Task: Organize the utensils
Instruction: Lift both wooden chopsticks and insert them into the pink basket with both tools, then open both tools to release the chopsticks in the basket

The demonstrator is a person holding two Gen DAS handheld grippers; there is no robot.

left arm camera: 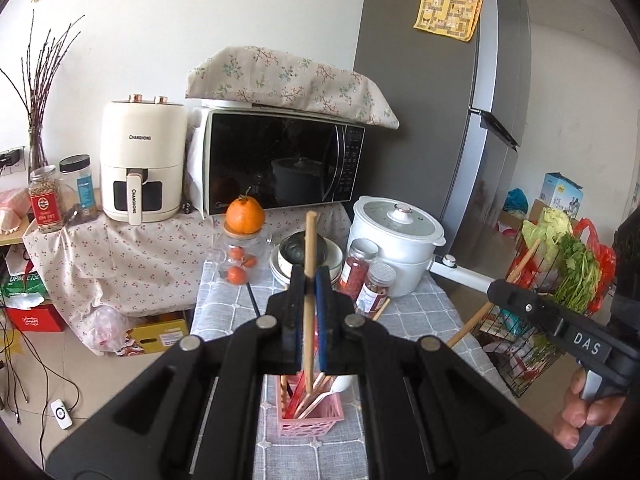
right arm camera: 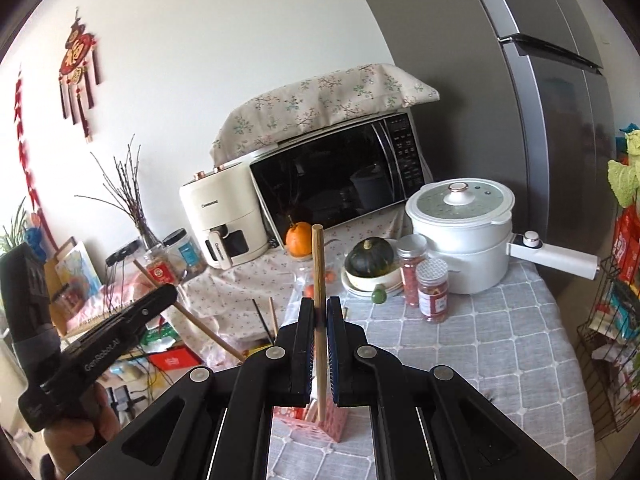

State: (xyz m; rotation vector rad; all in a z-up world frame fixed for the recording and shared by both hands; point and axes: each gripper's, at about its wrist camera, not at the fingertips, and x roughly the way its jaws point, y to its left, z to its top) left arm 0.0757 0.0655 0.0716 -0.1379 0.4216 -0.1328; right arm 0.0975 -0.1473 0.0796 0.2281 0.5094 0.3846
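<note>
My left gripper [left arm camera: 309, 280] is shut on a wooden chopstick [left arm camera: 309, 256] that stands upright, its lower end inside the pink utensil basket [left arm camera: 316, 420]. The basket holds several chopsticks and a white spoon [left arm camera: 342, 384]. My right gripper [right arm camera: 320, 312] is shut on another wooden chopstick [right arm camera: 318, 264], upright, its lower end in the same pink basket [right arm camera: 332, 420]. The right gripper also shows at the right of the left wrist view [left arm camera: 496, 288]. The left gripper shows at the left of the right wrist view [right arm camera: 168, 294].
On the grey checked tablecloth [right arm camera: 500, 352] stand two spice jars [right arm camera: 432, 292], a white electric pot [right arm camera: 464, 236], a bowl with a green squash [right arm camera: 368, 258] and a glass jar topped by an orange [left arm camera: 245, 216]. A microwave, air fryer and fridge stand behind. A wire vegetable rack [left arm camera: 536, 320] is at right.
</note>
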